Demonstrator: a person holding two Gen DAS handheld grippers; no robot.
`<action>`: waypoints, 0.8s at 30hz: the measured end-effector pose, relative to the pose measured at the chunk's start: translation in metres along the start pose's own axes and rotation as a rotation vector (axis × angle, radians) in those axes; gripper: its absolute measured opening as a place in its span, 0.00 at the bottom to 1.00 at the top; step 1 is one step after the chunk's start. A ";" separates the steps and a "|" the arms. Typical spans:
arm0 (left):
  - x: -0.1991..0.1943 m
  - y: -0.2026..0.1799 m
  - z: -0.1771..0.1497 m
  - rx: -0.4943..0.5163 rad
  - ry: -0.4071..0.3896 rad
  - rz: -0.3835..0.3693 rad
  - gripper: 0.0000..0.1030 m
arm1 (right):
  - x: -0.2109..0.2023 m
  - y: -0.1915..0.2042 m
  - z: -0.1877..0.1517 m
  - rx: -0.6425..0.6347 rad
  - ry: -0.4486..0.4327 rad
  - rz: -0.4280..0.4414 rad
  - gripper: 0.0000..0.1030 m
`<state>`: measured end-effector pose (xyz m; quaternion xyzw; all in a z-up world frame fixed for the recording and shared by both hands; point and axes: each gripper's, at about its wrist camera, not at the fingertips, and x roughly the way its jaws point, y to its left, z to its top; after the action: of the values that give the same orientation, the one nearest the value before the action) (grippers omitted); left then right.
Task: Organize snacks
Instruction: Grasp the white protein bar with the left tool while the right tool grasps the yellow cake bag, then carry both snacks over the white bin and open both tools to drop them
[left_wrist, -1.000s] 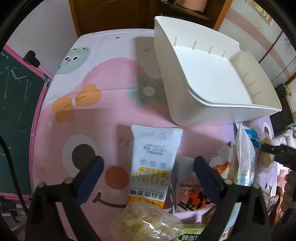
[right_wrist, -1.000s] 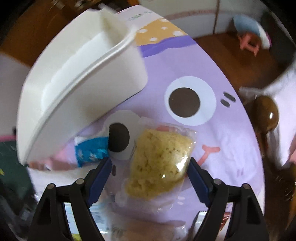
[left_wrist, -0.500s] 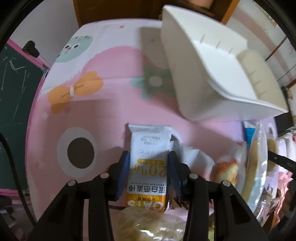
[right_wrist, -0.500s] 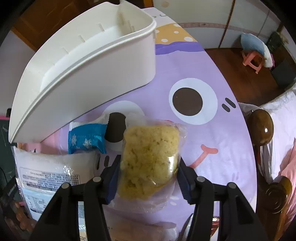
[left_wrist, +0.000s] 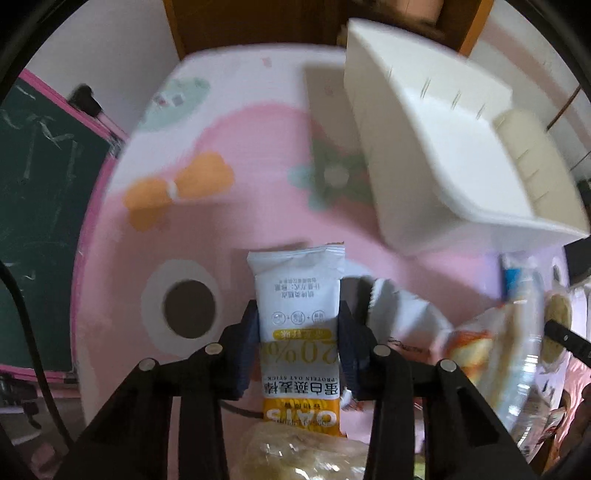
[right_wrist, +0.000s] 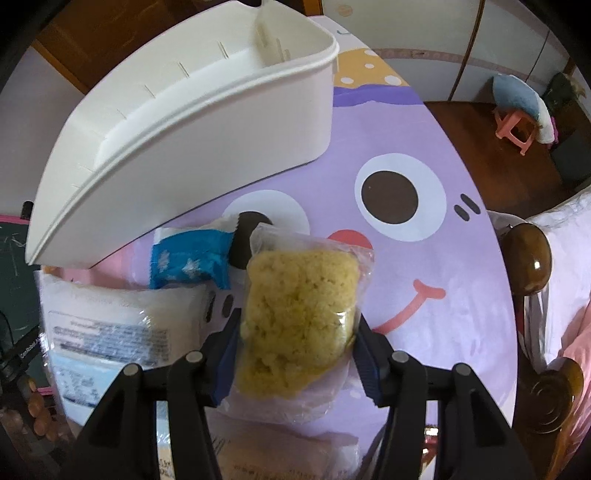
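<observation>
Both grippers are clamping snacks at the same moment, with the sorting apparently just beginning. The left gripper (left_wrist: 298, 345) is pinching a white-and-orange oat stick (left_wrist: 298, 332) across its middle, its blue pads pressed against the wrapper's 2 long edges after closing in on it. The right gripper (right_wrist: 297, 341) is squeezing a clear-wrapped yellow crumbly cake (right_wrist: 301, 317) between its pads, its jaws having narrowed onto the packet a moment ago and now holding steady.

The white bin (right_wrist: 207, 122), the likely destination, is standing at the far side of the cartoon-printed tablecloth (right_wrist: 436, 266), and what shows of its inside is looking bare; no snack is visible in it. Whether either packet is already clear of the cloth is hard to tell.

Plenty is waiting. A small blue star-printed packet (right_wrist: 188, 260) is lying just beside the cake, near the bin's wall, and a large clear bag with a printed label (right_wrist: 110, 332) is sitting to its left. In the left view, a loose heap of wrappers (left_wrist: 491, 343) is crowding the right edge, and another clear-wrapped cake (left_wrist: 303, 458) is lying just under the oat stick. By these pictures, 2 items are in hand, none appears stowed, and most of the pile is remaining untouched.
</observation>
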<state>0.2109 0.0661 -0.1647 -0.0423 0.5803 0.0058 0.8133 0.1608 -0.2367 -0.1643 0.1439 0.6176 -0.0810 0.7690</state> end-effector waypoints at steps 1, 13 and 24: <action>-0.015 0.000 -0.001 -0.005 -0.040 -0.008 0.36 | -0.006 0.000 -0.001 -0.005 -0.017 0.002 0.53; -0.217 -0.035 -0.017 0.092 -0.509 -0.113 0.37 | -0.155 0.025 -0.028 -0.106 -0.336 0.111 0.53; -0.297 -0.091 0.010 0.189 -0.650 -0.151 0.38 | -0.257 0.073 -0.007 -0.244 -0.594 0.111 0.53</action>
<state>0.1287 -0.0119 0.1246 -0.0056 0.2842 -0.0948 0.9540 0.1192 -0.1796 0.0929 0.0543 0.3627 -0.0025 0.9303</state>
